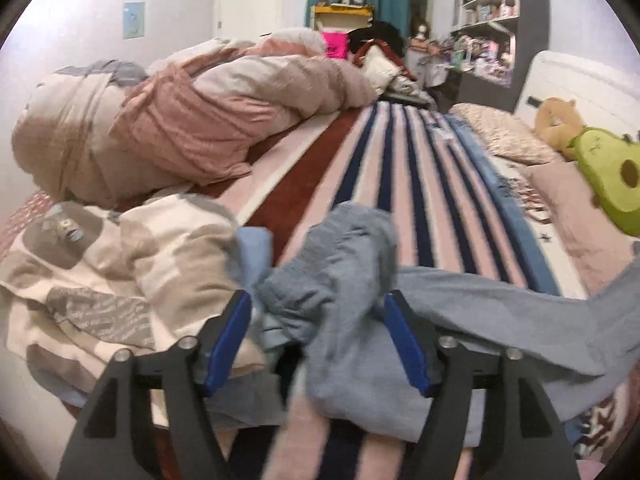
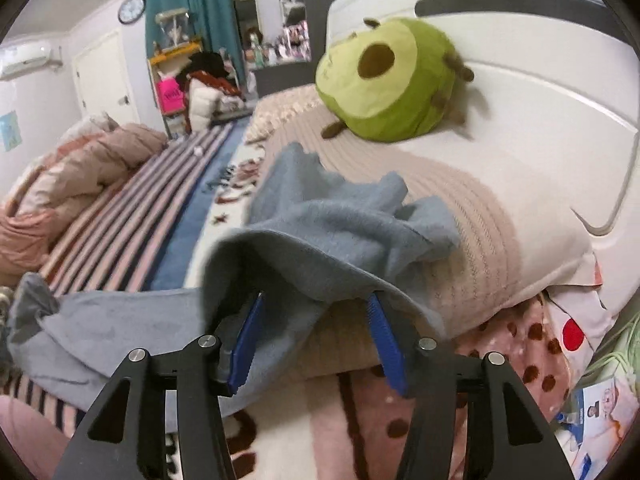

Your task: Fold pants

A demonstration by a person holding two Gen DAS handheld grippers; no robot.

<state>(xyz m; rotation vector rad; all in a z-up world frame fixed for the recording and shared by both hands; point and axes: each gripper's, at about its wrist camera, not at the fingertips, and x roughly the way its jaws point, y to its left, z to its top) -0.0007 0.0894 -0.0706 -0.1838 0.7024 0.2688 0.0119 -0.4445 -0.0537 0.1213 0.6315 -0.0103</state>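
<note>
Grey-blue pants lie across the near edge of the striped bed. In the left wrist view one bunched end sits between the blue pads of my left gripper, whose jaws stand wide apart around the cloth. In the right wrist view the other end of the pants is heaped against a beige pillow and drapes over my right gripper, whose jaws also stand wide apart. The cloth hides both right fingertips.
A striped blanket covers the bed. A rolled pink and beige duvet lies at the left, a patterned cloth at the near left. A green avocado plush sits on the pillows by the white headboard.
</note>
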